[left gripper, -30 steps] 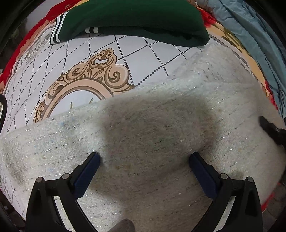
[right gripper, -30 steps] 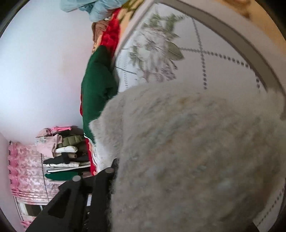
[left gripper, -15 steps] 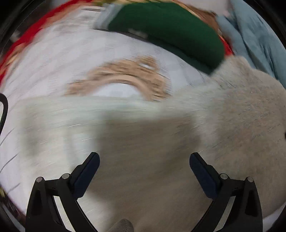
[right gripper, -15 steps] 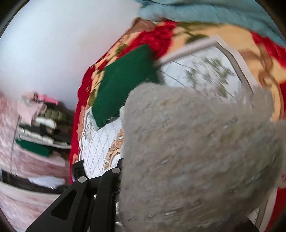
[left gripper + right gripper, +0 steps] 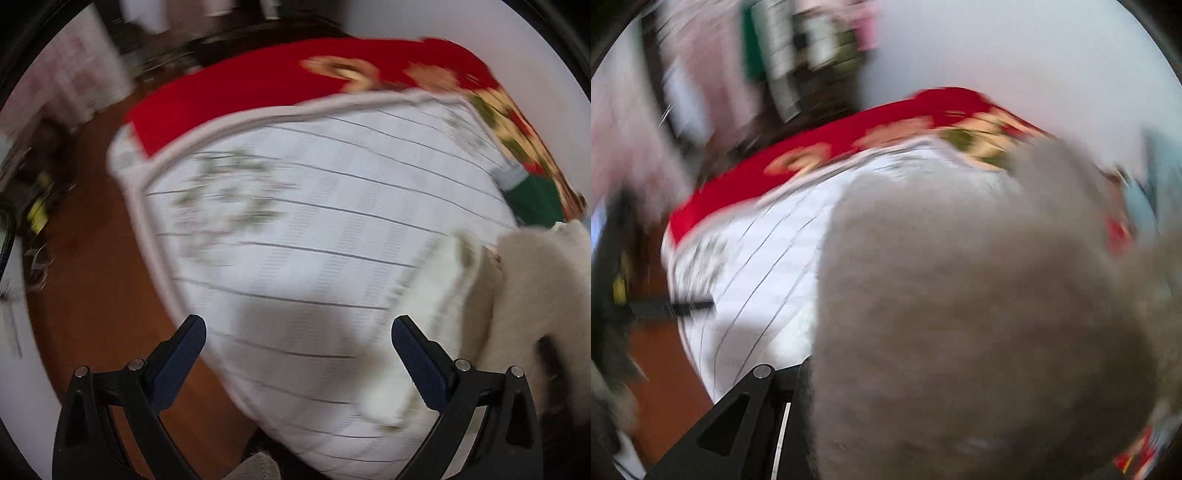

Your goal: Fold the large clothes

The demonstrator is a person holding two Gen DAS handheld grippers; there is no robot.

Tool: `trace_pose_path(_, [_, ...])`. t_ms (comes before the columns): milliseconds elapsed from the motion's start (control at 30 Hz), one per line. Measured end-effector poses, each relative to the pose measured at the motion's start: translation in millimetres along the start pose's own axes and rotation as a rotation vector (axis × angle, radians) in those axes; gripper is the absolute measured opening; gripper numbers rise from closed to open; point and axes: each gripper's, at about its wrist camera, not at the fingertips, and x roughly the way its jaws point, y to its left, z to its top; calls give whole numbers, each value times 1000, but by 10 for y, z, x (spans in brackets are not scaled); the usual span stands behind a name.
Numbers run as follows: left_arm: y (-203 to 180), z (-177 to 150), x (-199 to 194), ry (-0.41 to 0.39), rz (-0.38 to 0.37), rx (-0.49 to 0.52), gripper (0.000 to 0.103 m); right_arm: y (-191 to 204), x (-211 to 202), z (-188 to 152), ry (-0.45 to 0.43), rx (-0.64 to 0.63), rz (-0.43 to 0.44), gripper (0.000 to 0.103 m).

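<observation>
A fuzzy cream-grey knit garment [image 5: 979,314] fills most of the right wrist view, bunched over my right gripper, whose fingertips are hidden; only its left arm [image 5: 738,417] shows. It is shut on the garment. In the left wrist view the same garment [image 5: 535,302] hangs at the right edge, beside my left gripper [image 5: 299,343], which is open and empty above the white quilted bed cover [image 5: 314,221]. Both views are motion-blurred.
The bed has a red floral blanket [image 5: 258,85] along its far side and a green folded garment [image 5: 535,199] at the right. Brown wooden floor [image 5: 92,295] lies left of the bed. Shelves with stacked clothes [image 5: 798,48] stand behind.
My left gripper has swung left off the cream garment to the bed's corner and the floor. My right gripper has swung too, still carrying the garment.
</observation>
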Motion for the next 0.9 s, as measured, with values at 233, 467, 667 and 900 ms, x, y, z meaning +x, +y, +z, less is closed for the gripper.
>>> trace_pose_path(233, [660,-87,75,33,34,-153,103,1094,594,-401,207,-181,119,36])
trace_pose_path(467, [469,7,-99,36,-79,-128,103,750,195,-645,319,-57,547,60])
trace_pose_path(667, [-198,88,29,45,-173,20,103,-567,45,-838,430,455,529,61])
trace_pose_path(900, [-540,-668,938,200,25,205,103,-1547,223,-920,397,681,331,61])
